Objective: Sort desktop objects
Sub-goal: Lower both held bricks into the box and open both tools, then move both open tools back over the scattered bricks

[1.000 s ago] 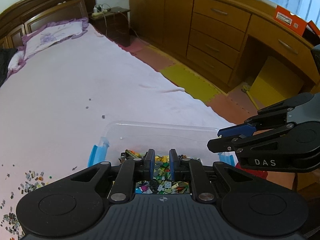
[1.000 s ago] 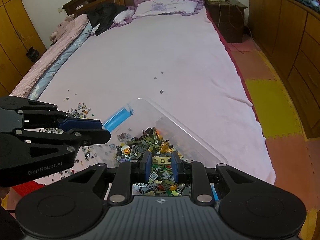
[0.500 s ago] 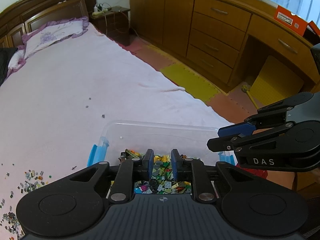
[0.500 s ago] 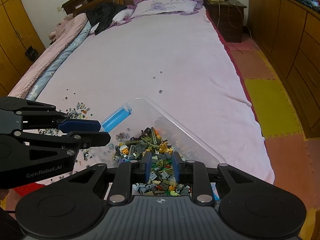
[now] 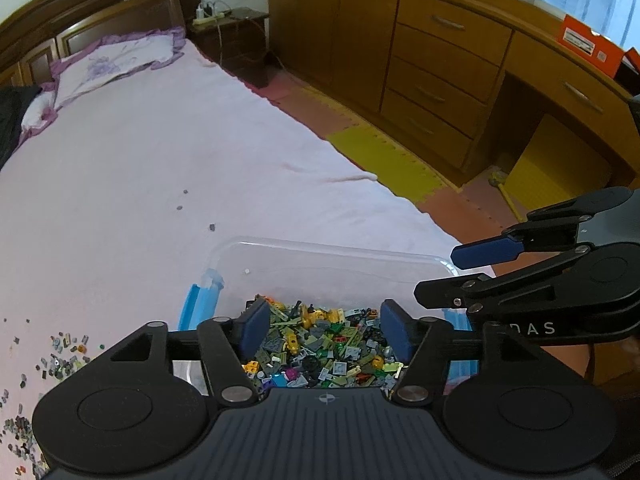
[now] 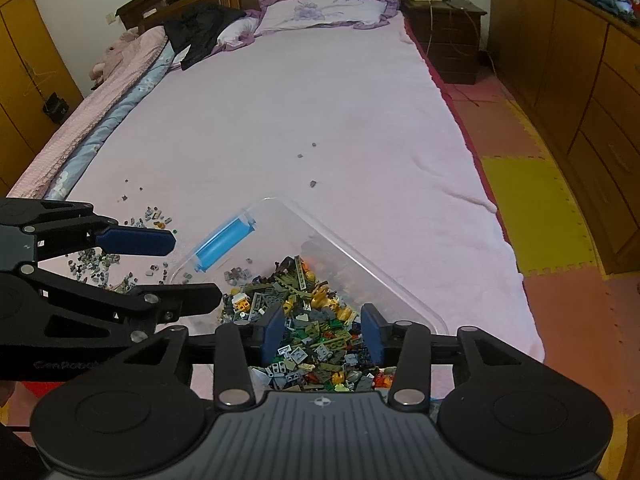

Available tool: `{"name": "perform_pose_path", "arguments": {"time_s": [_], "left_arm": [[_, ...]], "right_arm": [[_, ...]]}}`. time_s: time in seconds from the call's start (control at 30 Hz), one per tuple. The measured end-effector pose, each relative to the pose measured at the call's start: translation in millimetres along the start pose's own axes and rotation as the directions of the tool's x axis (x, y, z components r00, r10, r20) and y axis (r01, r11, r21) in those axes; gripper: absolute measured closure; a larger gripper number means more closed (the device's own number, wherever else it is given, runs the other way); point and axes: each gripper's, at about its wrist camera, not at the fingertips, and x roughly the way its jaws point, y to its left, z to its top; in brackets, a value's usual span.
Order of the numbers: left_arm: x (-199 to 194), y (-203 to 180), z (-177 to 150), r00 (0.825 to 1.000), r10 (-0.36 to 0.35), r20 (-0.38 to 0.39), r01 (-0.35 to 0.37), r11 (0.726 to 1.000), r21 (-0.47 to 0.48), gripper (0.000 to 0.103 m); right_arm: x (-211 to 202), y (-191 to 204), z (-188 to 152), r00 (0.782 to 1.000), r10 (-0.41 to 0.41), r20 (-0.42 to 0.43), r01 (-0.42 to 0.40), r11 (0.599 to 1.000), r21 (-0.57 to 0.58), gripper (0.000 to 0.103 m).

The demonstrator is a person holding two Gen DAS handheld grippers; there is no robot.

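Observation:
A clear plastic bin point(image 5: 340, 249) with blue latch handles point(image 6: 224, 240) lies on the pink bed sheet, holding a heap of small mixed-colour bricks point(image 5: 320, 344). My left gripper point(image 5: 324, 334) hovers open over the bin's near end, nothing between its blue pads. My right gripper point(image 6: 323, 332) is open as well, above the same heap point(image 6: 316, 320). Each gripper shows in the other's view: the right gripper point(image 5: 454, 272) at the bin's right end, the left gripper point(image 6: 190, 270) at its left corner. More loose bricks point(image 6: 100, 264) lie scattered on the sheet left of the bin.
A few stray pieces point(image 6: 312, 184) lie farther up the bed point(image 6: 320, 100). Pillows point(image 6: 320, 12) and dark clothing sit at the headboard. The bed's right edge drops to foam floor mats point(image 6: 532, 208), with wooden drawers point(image 5: 432, 92) beyond.
Both grippers' fingers have spread from a narrow gap to wide open. A tan piece seen between the right fingers a second ago is no longer there. The bin has not moved.

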Motion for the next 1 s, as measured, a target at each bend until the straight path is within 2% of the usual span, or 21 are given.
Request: {"name": "perform_pose_path", "arguments": {"time_s": [0.33,0.57,0.7,1.0], "left_arm": [[-4,5,-2,1.0,0.023,0.003,-0.023,0.999,-0.023,0.033],[-9,13,-11,0.998,0.058,-0.005,-0.058,0.996,-0.066,0.024],[-17,23,-23,0.995,0.094,-0.024,-0.096,0.989,-0.112,0.021],[-34,45,-52,0.983,0.171,-0.072,-0.182,0.96,-0.213,0.016]], "right_arm": [[0,1,2,1.0,-0.009,0.008,0.009,1.0,-0.007,0.049],[3,2,2,1.0,-0.008,0.002,0.008,1.0,-0.008,0.036],[9,7,2,1.0,0.005,-0.018,-0.005,1.0,-0.021,0.029],[30,39,7,0.995,0.054,-0.086,-0.06,0.995,-0.08,0.021]]}}
